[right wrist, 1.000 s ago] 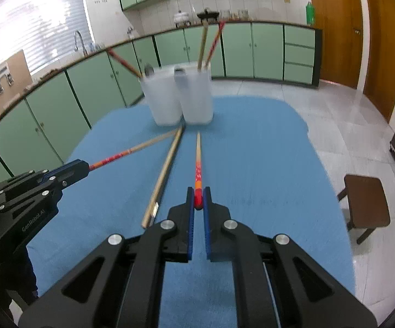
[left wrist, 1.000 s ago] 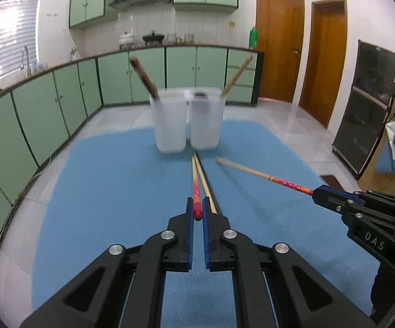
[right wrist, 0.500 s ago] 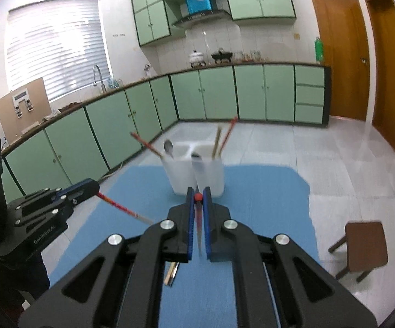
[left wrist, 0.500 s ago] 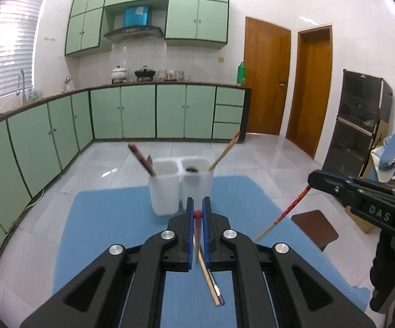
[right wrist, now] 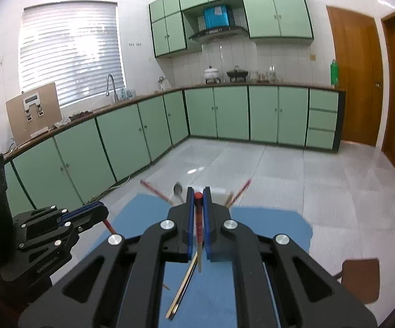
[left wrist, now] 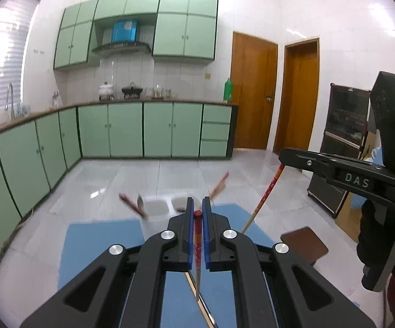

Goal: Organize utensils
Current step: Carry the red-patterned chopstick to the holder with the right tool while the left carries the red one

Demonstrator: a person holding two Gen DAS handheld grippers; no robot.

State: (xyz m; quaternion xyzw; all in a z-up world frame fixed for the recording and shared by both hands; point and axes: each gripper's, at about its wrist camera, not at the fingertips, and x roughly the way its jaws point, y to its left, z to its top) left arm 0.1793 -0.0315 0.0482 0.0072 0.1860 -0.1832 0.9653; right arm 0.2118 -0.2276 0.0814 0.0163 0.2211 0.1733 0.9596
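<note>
My left gripper [left wrist: 196, 213] is shut on a red-topped chopstick [left wrist: 197, 248] that hangs down between its fingers, lifted above the blue mat [left wrist: 99, 246]. My right gripper [right wrist: 198, 195] is shut on a matching red-topped chopstick [right wrist: 199, 235], also lifted. Each gripper shows in the other's view: the right one [left wrist: 285, 158] with its chopstick [left wrist: 263, 199], the left one [right wrist: 99, 213]. Two white utensil cups [left wrist: 158, 207] stand at the mat's far end, holding chopsticks and a spoon [right wrist: 177, 190]. A pair of plain chopsticks [right wrist: 182, 289] lies on the mat.
The mat covers a table over a grey tiled floor. A brown stool [right wrist: 360, 278] stands to the right. Green kitchen cabinets [left wrist: 132, 134] line the far wall and left side. A dark cabinet [left wrist: 345, 142] stands at right.
Both grippers have lifted their chopsticks off the mat and tilted up, so the chopsticks now hang downward. The cups have dropped low in both views.
</note>
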